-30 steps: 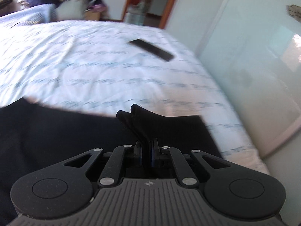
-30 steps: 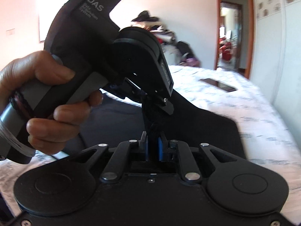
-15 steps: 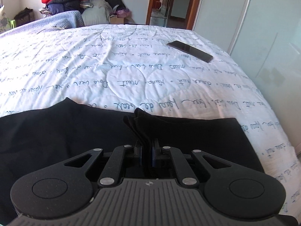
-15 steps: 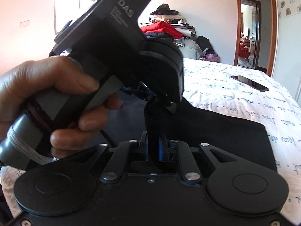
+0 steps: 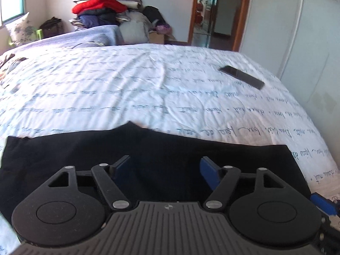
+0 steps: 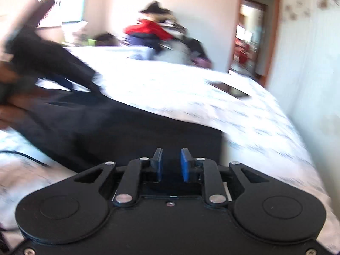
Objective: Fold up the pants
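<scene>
The black pants [image 5: 85, 150] lie folded and flat on the white bedspread [image 5: 148, 89], stretching across the near part of the bed. My left gripper [image 5: 165, 164] hovers just over them; its jaws are opening wide and nothing is pinched between the blue pads [image 5: 209, 175]. My right gripper [image 6: 171, 163] is over the pants [image 6: 127, 131] near their right edge. Its jaws are opening too, a narrow gap shows between the pads and no cloth is in it. A hand [image 6: 8, 97] with the left tool is blurred at the far left of the right wrist view.
A dark phone [image 5: 242, 77] lies on the bedspread at the far right. A heap of clothes with a red jacket [image 5: 99, 6] is piled beyond the bed. A doorway [image 5: 214, 12] and a pale wardrobe [image 5: 297, 38] stand on the right. A thin cable [image 6: 25, 156] crosses the bedspread.
Both grippers have let go of the pinched black cloth, which now lies flat. The left jaws swung wide, the right ones parted slightly. Both tools pulled back and the hand moved left.
</scene>
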